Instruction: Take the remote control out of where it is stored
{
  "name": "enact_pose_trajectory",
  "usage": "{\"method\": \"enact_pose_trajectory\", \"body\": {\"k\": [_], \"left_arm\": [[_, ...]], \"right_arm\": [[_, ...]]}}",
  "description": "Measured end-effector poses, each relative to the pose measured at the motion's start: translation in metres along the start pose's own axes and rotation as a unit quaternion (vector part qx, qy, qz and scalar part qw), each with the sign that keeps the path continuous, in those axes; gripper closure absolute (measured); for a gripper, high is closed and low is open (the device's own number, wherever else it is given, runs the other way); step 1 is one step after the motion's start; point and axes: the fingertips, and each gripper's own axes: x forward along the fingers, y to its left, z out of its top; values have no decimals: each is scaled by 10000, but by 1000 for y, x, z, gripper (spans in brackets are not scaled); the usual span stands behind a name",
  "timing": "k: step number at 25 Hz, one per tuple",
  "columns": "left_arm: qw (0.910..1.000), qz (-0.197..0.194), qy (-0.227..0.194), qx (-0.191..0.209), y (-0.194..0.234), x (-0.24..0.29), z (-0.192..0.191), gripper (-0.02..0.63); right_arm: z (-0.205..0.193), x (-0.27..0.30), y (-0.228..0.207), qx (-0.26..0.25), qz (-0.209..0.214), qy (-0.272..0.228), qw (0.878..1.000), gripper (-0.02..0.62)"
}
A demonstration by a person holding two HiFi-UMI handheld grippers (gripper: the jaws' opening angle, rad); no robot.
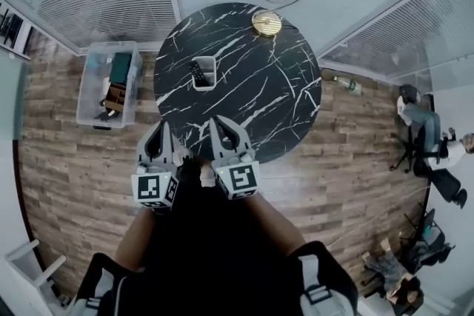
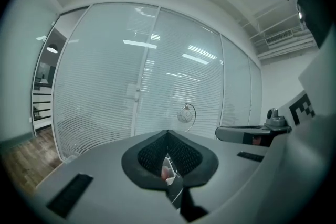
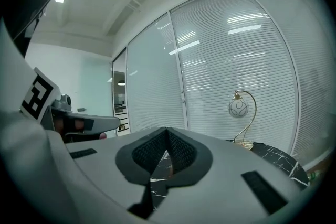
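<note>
A black remote control (image 1: 197, 72) stands in a small white holder (image 1: 209, 64) on the left part of the round black marble table (image 1: 285, 96). Both grippers hover side by side over the table's near edge, well short of the holder and pointing toward it. My left gripper (image 1: 164, 128) is shut with nothing held, and its jaws meet at the tips in the left gripper view (image 2: 168, 135). My right gripper (image 1: 220, 123) is also shut and empty, its tips together in the right gripper view (image 3: 167, 131). The holder lies ahead of the gap between the two grippers.
A gold-based lamp (image 1: 268, 21) with a globe shade stands at the table's far edge. A clear plastic bin (image 1: 109, 85) of items sits on the wood floor to the left. Glass walls with blinds close the back. A person sits on a chair (image 1: 429, 140) far right.
</note>
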Motion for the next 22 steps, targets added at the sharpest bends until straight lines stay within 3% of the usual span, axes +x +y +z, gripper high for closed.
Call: {"method": "enact_pose_trajectory", "body": {"k": [7, 13, 22], "left_arm": [[9991, -427, 9, 35, 59, 32, 14, 598], [9965, -803, 213, -64, 72, 52, 4, 598], [9941, -784, 741, -126, 81, 98, -32, 598]], "right_arm": [[-20, 47, 11, -114, -586, 234, 9979, 594], [-40, 73, 14, -156, -797, 508, 9954, 592], [-85, 116, -6, -150, -841, 1078, 9905, 590]]}}
